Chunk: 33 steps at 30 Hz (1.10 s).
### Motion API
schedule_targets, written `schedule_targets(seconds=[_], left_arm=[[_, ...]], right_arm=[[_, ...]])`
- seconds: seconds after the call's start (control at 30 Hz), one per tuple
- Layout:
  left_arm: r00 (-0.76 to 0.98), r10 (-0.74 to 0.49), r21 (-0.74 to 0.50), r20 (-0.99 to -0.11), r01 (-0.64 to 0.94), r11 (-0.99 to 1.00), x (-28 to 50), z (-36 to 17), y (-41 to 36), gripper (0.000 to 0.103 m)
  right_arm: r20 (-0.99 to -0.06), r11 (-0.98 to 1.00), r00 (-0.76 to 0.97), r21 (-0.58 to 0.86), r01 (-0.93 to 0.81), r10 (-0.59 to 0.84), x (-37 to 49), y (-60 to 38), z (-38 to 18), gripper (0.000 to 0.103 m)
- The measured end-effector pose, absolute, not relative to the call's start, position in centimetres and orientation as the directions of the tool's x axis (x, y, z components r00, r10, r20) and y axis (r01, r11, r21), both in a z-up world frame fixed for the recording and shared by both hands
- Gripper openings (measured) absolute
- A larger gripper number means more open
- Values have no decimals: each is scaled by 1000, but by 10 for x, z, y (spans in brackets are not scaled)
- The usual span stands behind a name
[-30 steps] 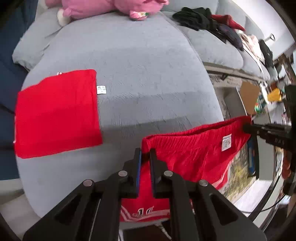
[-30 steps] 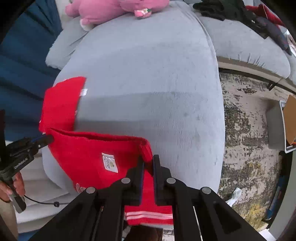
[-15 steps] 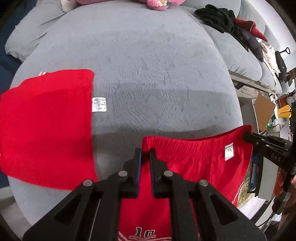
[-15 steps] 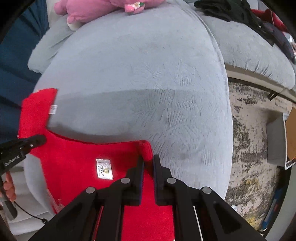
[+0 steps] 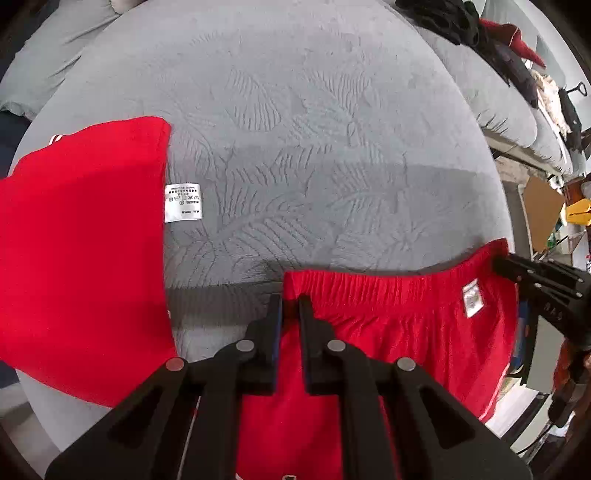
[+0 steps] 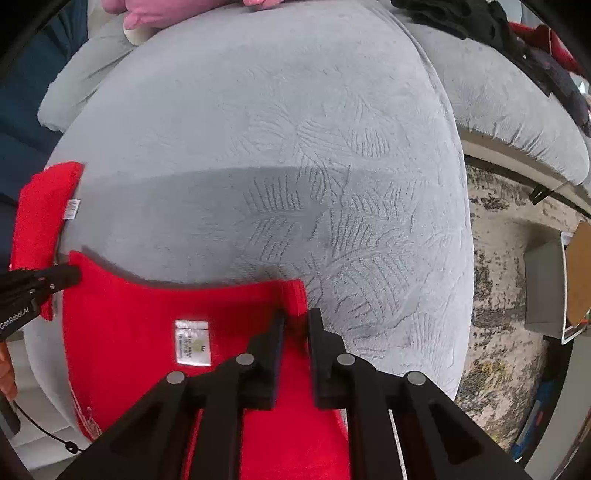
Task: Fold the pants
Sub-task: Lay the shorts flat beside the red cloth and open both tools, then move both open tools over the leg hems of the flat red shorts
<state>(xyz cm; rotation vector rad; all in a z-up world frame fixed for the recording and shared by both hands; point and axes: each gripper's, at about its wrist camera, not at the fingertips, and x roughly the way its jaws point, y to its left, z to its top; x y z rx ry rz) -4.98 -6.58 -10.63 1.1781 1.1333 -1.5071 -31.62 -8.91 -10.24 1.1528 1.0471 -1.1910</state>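
Observation:
Red pants [image 5: 388,325] hang stretched by their elastic waistband between my two grippers, low over a grey sofa cushion [image 5: 314,129]. My left gripper [image 5: 290,299] is shut on the waistband's left corner. My right gripper [image 6: 296,314] points straight down at the other corner; its jaws are opening with the red cloth [image 6: 129,314] still between them. Each view shows the other gripper at its edge: the right gripper [image 5: 498,262] and the left gripper [image 6: 75,275]. A white label [image 6: 192,343] shows inside the waistband.
A folded red garment [image 5: 81,240] with a white tag lies on the cushion's left part. A pink plush toy [image 6: 147,14] and a pile of dark clothes [image 5: 461,22] lie further back. A speckled rug [image 6: 506,295] and a grey box [image 6: 546,288] are on the right.
Both grippers have sunk toward the cushion with the pants, so the waistband now sits close to its surface. The gap between the right jaws looks slightly wider.

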Motion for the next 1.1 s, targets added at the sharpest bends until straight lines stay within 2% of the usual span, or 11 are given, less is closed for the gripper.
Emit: schedule_targets(seconds=[0.1, 0.17, 0.23, 0.3, 0.43, 0.5, 0.53, 0.57, 0.63, 0.93, 1.1], left_arm=[[-150, -100, -129, -984, 973, -191, -50, -111, -64, 8], [-144, -101, -123, -984, 973, -195, -52, -111, -63, 9], [-128, -97, -107, -987, 974, -197, -52, -112, -62, 19], [-99, -96, -79, -990, 978, -191, -53, -110, -63, 31], [-80, -120, -62, -990, 987, -152, -42, -90, -55, 32], [-74, -146, -56, -987, 991, -125, -35, -76, -45, 35], [-82, -147, -63, -986, 990, -126, -33, -70, -38, 37], [-101, -141, -82, -985, 987, -136, -33, -64, -28, 38], [-136, -122, -115, -983, 979, -168, -35, -59, -12, 40], [-220, -37, -207, -975, 955, -214, -52, -87, 42, 43], [-198, -17, -190, -980, 960, -206, -55, -117, 51, 43]], right_arm=[[-988, 9, 77, 77, 997, -134, -318, -87, -104, 20], [-988, 5, 60, 60, 998, -139, -319, -88, -103, 32], [-988, -9, 35, 37, 999, -149, -324, -88, -102, 39], [-985, -39, 31, 38, 998, -169, -331, -86, -96, 39], [-972, -91, -24, -2, 996, -234, -345, -74, -72, 39], [-969, -91, 26, 50, 995, -246, -347, -63, -61, 35], [-968, -88, 52, 76, 993, -245, -345, -59, -58, 27], [-968, -79, 85, 106, 991, -235, -342, -53, -55, 15], [-967, -65, 155, 171, 983, -202, -331, -43, -57, 8], [-979, -81, 179, 188, 979, -102, -313, -22, -94, 6], [-982, -111, 168, 177, 978, -84, -320, -23, -106, 5]])
